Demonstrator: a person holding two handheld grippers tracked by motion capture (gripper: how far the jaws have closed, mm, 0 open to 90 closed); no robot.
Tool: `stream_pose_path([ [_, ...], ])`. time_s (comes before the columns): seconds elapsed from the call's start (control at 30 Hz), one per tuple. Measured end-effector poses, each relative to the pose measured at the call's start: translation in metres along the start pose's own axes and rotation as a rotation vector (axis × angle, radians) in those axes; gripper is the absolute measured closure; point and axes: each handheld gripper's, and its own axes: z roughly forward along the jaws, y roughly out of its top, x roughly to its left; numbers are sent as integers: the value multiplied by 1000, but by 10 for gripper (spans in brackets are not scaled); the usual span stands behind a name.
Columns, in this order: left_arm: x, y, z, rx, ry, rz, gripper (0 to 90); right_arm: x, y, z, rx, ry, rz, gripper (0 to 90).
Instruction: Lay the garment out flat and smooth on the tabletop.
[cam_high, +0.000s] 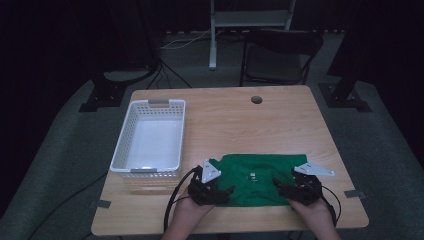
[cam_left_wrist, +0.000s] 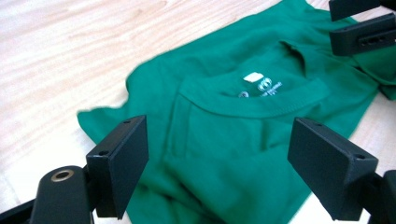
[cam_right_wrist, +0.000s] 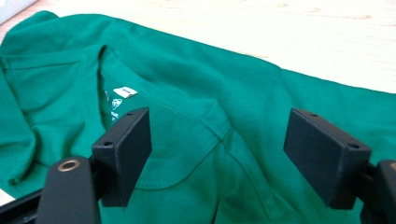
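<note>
Green T-shirt lies folded and rumpled, white neck label showing.

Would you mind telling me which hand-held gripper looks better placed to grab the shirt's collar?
Right, probably: the right hand-held gripper hangs open directly over the green shirt's collar seam; the left hand-held gripper sits farther back.

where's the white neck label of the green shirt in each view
High view: the label sits low in the picture, right of centre, mid-shirt between the two tongs.
Left gripper view: upper middle, right of centre, just inside the collar.
Right gripper view: left of centre, above the left jaw.
Shared landmark: the curved collar seam around the label.
</note>
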Motion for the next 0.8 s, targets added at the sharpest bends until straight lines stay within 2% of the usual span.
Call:
stream_pose_path([
  [0.17, -1, 11, 8, 24, 5, 50, 215, 0, 1, 4, 20, -2, -9, 222],
  [0.3, -2, 19, 19, 51, -15, 93, 215, 1, 1, 6, 31, -1, -20, 223],
  [0.53, 1, 28, 35, 92, -21, 115, 215, 2, 0, 8, 43, -3, -32, 222],
  [0.8, 8, 35, 60, 153, -55, 132, 215, 3, -1, 11, 56, -6, -46, 231],
])
